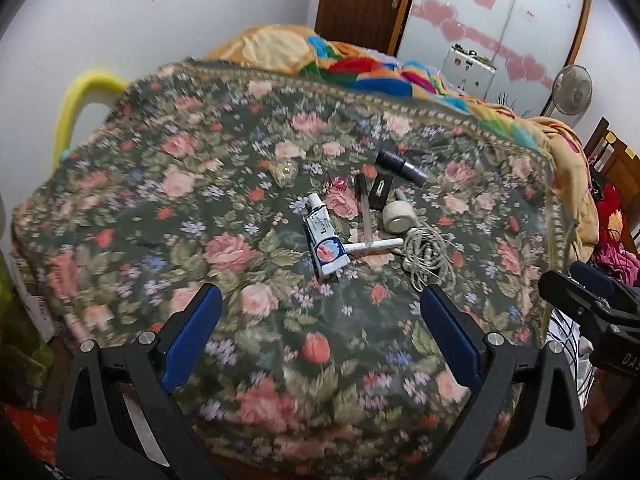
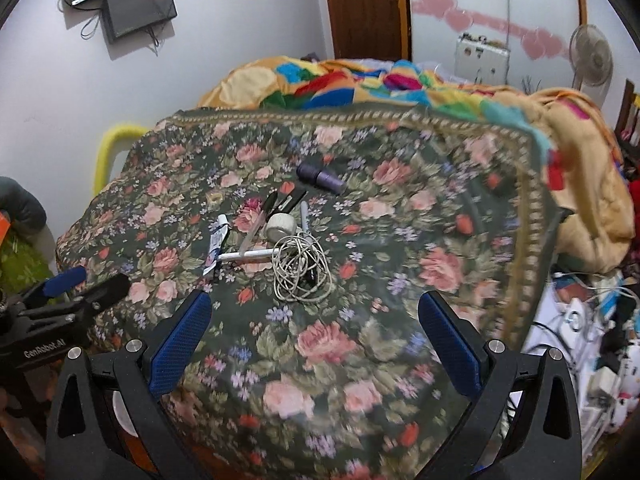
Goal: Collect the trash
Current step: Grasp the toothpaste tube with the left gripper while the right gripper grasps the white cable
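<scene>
Small items lie in a cluster on a floral cloth (image 1: 240, 184). A squeezed white tube (image 1: 323, 240) lies left of a white pen (image 1: 374, 246), a clear pen (image 1: 365, 208), a tape roll (image 1: 396, 218), a tangled white cable (image 1: 428, 256), a dark cylinder (image 1: 402, 167) and a crumpled clear wrapper (image 1: 285, 170). The same tube (image 2: 216, 244), cable (image 2: 302, 272), tape roll (image 2: 281, 226) and cylinder (image 2: 320, 176) show in the right wrist view. My left gripper (image 1: 320, 320) hangs open before the tube. My right gripper (image 2: 314, 320) hangs open before the cable. Both hold nothing.
A colourful blanket (image 1: 360, 64) is heaped behind the cloth. A yellow padded rail (image 1: 80, 100) stands at the left. A fan (image 2: 591, 60) and a wardrobe (image 2: 500, 0) are at the back right. Clutter of cables and boxes (image 2: 592, 328) lies beyond the cloth's right edge.
</scene>
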Available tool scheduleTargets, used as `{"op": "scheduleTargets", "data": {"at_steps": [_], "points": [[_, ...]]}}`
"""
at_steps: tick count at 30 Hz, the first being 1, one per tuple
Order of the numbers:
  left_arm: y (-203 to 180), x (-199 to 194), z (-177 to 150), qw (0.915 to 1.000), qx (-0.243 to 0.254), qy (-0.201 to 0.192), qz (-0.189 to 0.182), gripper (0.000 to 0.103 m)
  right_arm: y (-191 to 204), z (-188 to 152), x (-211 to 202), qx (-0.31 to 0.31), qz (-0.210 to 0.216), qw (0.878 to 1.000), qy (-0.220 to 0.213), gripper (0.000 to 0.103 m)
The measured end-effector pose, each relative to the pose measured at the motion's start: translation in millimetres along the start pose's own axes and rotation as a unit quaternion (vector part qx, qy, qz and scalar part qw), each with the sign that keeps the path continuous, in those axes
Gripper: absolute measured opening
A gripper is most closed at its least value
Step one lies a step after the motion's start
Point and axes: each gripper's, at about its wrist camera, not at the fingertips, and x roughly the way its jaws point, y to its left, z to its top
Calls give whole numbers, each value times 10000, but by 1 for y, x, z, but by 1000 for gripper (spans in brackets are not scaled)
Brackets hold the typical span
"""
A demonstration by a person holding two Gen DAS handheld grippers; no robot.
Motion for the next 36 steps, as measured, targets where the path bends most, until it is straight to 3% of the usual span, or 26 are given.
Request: {"op": "scheduleTargets", "data": {"at_steps": [5, 10, 14, 18, 19, 22, 25, 29, 36], "points": [[4, 49, 10, 9998, -34, 178, -72, 86, -7, 9, 47, 192, 255, 9992, 232, 89], [5, 93, 25, 9994, -97, 301, -154, 71, -9, 15, 87, 197, 336, 9983, 434, 70], [6, 119, 32, 9988, -169, 426, -145, 57, -12, 19, 113, 269, 435, 9971, 568, 59], [12, 142, 35, 9965, -394, 647, -366, 35, -14, 19, 133, 349, 523, 9951, 762, 44], [14, 145, 35, 9961, -454, 651, -389, 34, -15, 19, 136, 381, 540, 9947, 790, 37], [14, 145, 36, 9967, -451, 585, -335, 30, -19, 15, 141, 503, 638, 9925, 919, 20], [12, 145, 35, 9975, -371, 544, -268, 26, -21, 12, 142, 582, 639, 9921, 913, 10], [9, 139, 34, 9984, -188, 520, -110, 26, -21, 10, 132, 515, 463, 9941, 830, 7], [9, 90, 38, 9992, -169, 296, -228, 26, -20, 19, 96, 393, 218, 9974, 565, 6]]}}
